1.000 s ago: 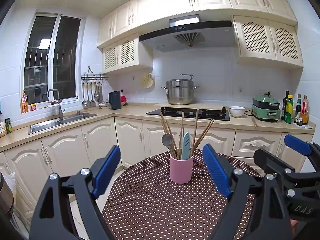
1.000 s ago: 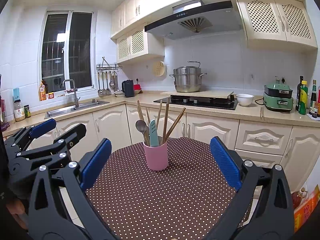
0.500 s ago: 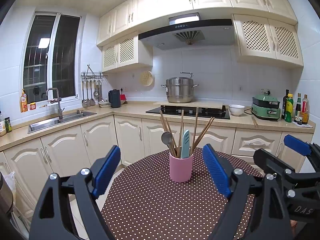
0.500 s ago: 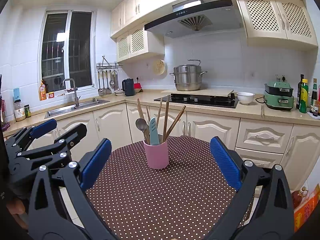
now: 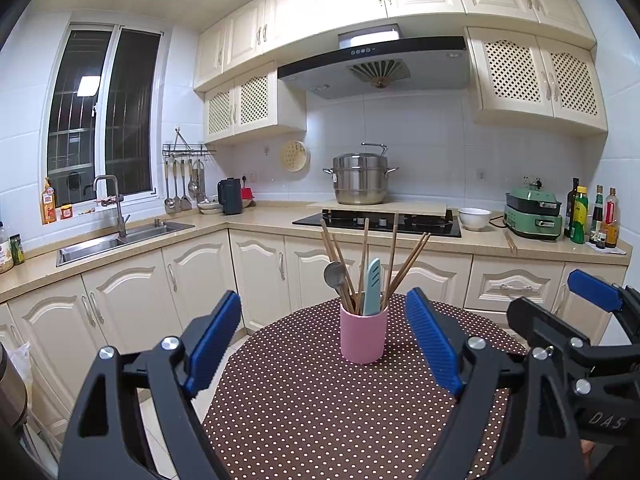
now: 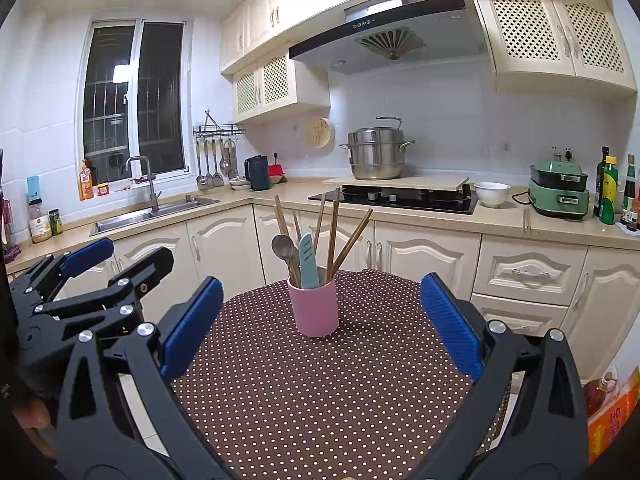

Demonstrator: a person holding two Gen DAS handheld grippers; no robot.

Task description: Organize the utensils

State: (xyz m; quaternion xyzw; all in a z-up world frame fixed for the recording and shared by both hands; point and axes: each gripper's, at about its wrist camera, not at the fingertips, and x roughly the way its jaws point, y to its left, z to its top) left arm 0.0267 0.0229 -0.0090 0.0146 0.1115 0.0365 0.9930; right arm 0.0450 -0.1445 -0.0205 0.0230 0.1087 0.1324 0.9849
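A pink cup point(image 5: 363, 335) point(image 6: 314, 307) stands upright on the round table with a brown dotted cloth point(image 5: 320, 408) point(image 6: 320, 380). In it stand several wooden chopsticks point(image 5: 394, 260) point(image 6: 333, 232), a metal spoon point(image 5: 335, 276) point(image 6: 282, 247) and a light teal knife-shaped utensil point(image 5: 373, 286) point(image 6: 308, 258). My left gripper point(image 5: 323, 338) is open over the near side of the table, well short of the cup, with nothing between its blue pads. My right gripper point(image 6: 318, 326) is open too and empty, also short of the cup. Each gripper shows at the edge of the other's view.
Kitchen counters run behind the table, with a sink point(image 5: 116, 240), a hob point(image 5: 380, 222) bearing a steel pot point(image 5: 360, 179), a white bowl point(image 5: 474, 218), a green appliance point(image 5: 532, 216) and bottles point(image 5: 592, 216). Ladles hang on a wall rack point(image 5: 182, 184). Floor lies left of the table.
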